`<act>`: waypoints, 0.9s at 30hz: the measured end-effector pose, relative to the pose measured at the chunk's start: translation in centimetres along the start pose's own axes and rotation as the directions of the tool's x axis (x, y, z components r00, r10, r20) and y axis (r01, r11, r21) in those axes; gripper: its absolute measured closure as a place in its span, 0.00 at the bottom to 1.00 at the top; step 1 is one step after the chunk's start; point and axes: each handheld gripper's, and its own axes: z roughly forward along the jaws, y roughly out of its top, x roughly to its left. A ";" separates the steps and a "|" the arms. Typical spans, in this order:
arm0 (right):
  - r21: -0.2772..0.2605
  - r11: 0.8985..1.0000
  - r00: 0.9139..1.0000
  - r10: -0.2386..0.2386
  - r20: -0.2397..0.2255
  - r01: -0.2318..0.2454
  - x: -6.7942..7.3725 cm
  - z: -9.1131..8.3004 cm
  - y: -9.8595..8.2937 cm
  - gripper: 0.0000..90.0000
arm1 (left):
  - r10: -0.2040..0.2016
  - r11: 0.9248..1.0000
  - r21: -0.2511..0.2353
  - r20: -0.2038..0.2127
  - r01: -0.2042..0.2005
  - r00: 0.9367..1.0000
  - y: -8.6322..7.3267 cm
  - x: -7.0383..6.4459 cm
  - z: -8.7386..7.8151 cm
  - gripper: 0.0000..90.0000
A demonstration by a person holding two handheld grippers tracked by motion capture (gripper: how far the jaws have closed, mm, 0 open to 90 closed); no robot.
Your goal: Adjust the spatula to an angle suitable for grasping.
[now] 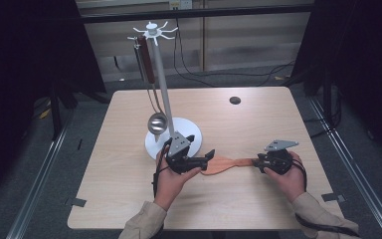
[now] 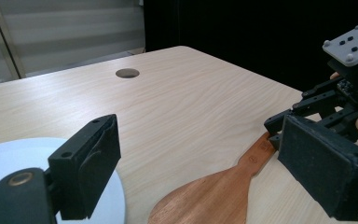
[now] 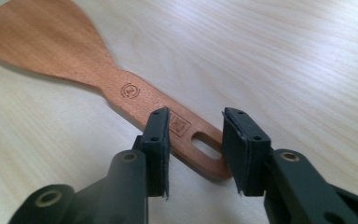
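One wooden spatula (image 3: 74, 60) lies flat on the light wood table (image 1: 258, 129). Right gripper (image 3: 196, 140) jaws straddle its handle end, apparently unclamped; left gripper (image 2: 205, 172) gapes above the blade. One stand (image 1: 164, 94), one ladle (image 1: 156, 122).

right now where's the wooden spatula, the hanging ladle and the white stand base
wooden spatula (image 3: 42, 42), right gripper view, on the broad blade
hanging ladle (image 1: 156, 123), high view, on the shiny bowl
white stand base (image 1: 191, 128), high view, on the bare right part of the round disc
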 end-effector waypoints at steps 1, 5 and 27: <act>0.004 1.000 1.000 0.013 0.001 -0.013 -0.1 0.0 0.0 0.75 | 0.008 1.000 0.003 -0.007 -0.008 1.000 0.0 0.1 -0.1 0.14; 0.004 1.000 1.000 0.025 0.018 -0.025 -0.3 0.4 0.3 0.81 | 0.000 1.000 0.000 -0.007 0.000 1.000 -0.1 0.0 -0.2 0.14; -0.068 0.998 1.000 -0.014 -0.026 0.013 1.3 3.1 3.3 1.00 | -0.010 1.000 -0.006 -0.013 0.010 1.000 -0.1 0.4 -0.8 0.15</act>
